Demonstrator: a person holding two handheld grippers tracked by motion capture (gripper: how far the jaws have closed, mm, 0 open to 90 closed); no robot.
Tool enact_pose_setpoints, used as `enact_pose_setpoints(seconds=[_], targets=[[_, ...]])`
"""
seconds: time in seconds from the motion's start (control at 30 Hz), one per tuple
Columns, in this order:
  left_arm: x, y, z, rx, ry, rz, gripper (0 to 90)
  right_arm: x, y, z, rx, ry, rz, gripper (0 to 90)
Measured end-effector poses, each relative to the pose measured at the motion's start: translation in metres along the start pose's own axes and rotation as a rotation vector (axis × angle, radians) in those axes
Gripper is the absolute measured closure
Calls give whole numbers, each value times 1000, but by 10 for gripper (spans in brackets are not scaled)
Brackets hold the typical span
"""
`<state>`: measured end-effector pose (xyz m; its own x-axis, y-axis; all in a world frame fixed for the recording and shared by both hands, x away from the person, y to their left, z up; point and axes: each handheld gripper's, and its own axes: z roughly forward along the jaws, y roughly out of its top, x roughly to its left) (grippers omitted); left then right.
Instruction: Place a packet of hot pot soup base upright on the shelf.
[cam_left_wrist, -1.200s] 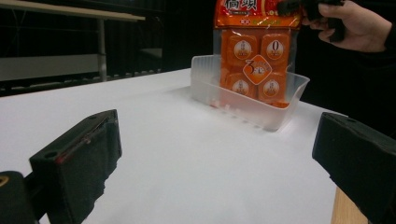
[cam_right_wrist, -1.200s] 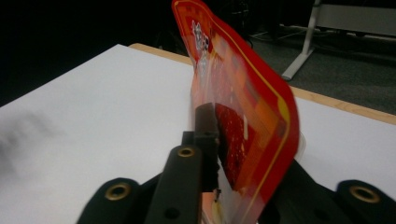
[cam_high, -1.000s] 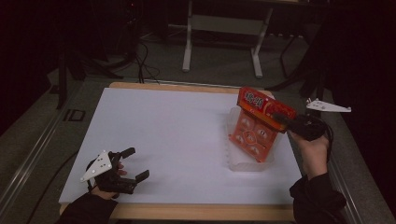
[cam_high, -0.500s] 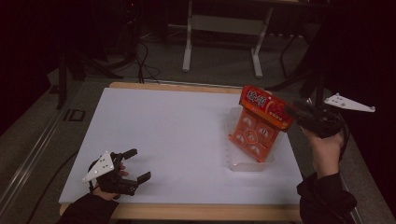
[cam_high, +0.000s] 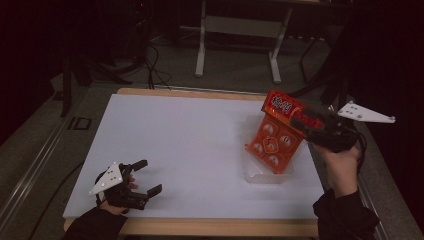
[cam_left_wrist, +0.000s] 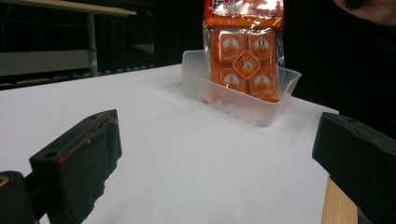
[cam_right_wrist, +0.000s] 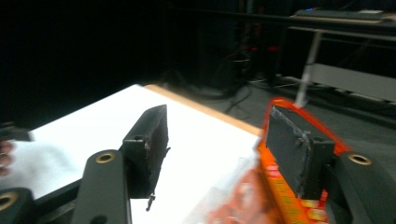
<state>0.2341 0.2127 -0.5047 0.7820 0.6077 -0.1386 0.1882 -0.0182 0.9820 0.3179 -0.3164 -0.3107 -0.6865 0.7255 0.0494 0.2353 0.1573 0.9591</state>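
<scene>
An orange snack packet (cam_high: 274, 142) (cam_left_wrist: 245, 51) stands tilted in a clear plastic tray (cam_high: 260, 176) (cam_left_wrist: 233, 100) at the table's right side. My right gripper (cam_high: 303, 120) (cam_right_wrist: 219, 135) hovers at the packet's top right edge. Its jaws have just been opening and only the white table shows between them. The packet's top (cam_right_wrist: 280, 196) lies against the outer side of one jaw. My left gripper (cam_high: 149, 176) (cam_left_wrist: 219, 144) rests open near the front left edge, pointing across the table at the tray, with nothing between its jaws.
The white table top (cam_high: 175, 135) has a wooden rim (cam_high: 220, 227) along the front. Behind the table stand a desk's metal legs (cam_high: 202, 45) and cables (cam_high: 150, 65) on a dark floor. A person's hand and dark sleeve (cam_high: 345, 210) come in at the right.
The right gripper has risen and drawn back to the right while its jaws spread apart, letting go of the packet's top. The packet stays leaning in the tray. The left gripper kept still.
</scene>
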Motion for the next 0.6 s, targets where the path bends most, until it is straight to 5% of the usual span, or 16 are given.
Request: enact_pose_setpoints(seconds=[0.23, 0.6], targets=[[0, 1, -2, -8, 5, 0, 19, 28, -7, 17, 4, 88, -15, 215], [-1, 2, -3, -9, 3, 5, 19, 62, -25, 37, 39, 193, -74, 163]])
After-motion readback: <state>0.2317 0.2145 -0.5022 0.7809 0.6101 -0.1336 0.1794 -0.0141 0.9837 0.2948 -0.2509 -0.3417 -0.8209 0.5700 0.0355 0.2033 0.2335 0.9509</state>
